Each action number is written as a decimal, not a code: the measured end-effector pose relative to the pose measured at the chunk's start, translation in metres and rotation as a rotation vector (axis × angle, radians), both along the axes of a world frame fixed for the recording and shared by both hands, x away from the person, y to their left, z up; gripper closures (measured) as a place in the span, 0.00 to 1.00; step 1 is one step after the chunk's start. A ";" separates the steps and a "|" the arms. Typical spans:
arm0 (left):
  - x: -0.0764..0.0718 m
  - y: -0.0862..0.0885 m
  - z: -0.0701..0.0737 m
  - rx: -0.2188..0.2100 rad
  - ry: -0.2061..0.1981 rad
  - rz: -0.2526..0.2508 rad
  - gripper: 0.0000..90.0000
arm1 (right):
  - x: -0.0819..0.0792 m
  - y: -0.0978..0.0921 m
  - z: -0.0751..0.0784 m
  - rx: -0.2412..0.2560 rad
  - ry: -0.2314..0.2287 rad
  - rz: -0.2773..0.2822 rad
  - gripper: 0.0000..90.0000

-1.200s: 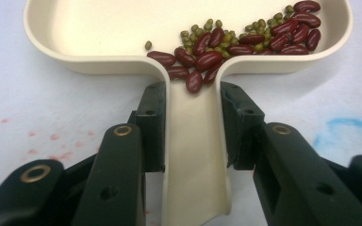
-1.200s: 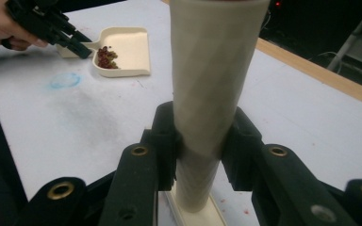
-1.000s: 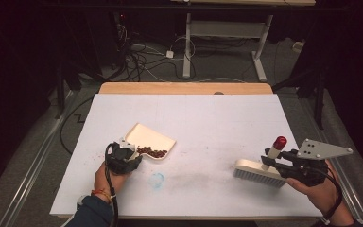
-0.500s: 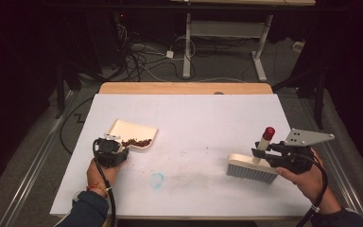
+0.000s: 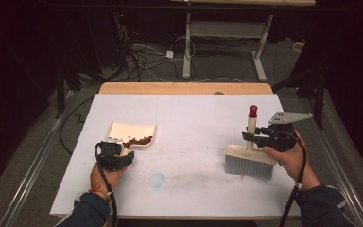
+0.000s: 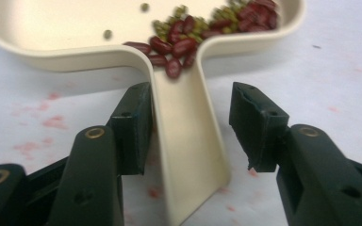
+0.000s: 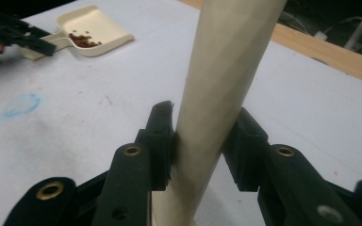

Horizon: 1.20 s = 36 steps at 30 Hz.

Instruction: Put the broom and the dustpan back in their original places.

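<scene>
While both hands are working the white table (image 5: 189, 123):
left gripper (image 6: 188, 127): jaws sitting apart, straddling the dustpan (image 5: 132, 135) handle, near-left; beans (image 6: 184, 33) showing up close.
right gripper (image 7: 202, 141): clamping the brush (image 5: 249, 161) handle, near-right.

white table (image 5: 189, 118), blue smudge (image 5: 156, 179) (faint), floor cables (image 5: 146, 56)

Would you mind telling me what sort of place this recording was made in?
Probably a lab or workshop, not a home: a white-topped table on a dark floor, loose cables behind it, and a metal-legged bench beyond.
</scene>
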<state>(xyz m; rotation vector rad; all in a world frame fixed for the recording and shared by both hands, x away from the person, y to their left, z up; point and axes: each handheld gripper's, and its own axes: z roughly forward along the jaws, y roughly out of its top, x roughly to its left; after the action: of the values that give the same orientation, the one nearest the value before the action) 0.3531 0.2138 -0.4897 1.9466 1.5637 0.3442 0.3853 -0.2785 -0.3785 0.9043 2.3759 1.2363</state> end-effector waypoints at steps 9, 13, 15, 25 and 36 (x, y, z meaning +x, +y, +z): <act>-0.021 -0.003 0.003 0.055 -0.074 -0.115 0.44 | 0.037 0.009 -0.016 -0.076 0.054 -0.148 0.68; -0.031 0.003 0.008 0.035 -0.176 -0.177 0.42 | 0.054 0.013 -0.026 -0.110 0.086 -0.199 0.66; -0.035 0.005 0.010 0.048 -0.222 -0.174 0.34 | 0.060 0.015 -0.031 -0.123 0.088 -0.227 0.66; -0.053 0.018 0.009 0.096 -0.339 -0.280 0.23 | 0.084 0.018 -0.059 -0.169 0.108 -0.326 0.63; -0.059 0.004 0.007 0.154 -0.346 -0.358 0.23 | 0.087 0.010 -0.063 -0.127 0.065 -0.423 0.62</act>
<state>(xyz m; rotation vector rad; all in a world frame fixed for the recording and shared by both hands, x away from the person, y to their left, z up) 0.2938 0.2182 -0.4832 2.1007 0.9740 0.6235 0.4722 -0.2681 -0.4419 1.3332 2.1264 0.8935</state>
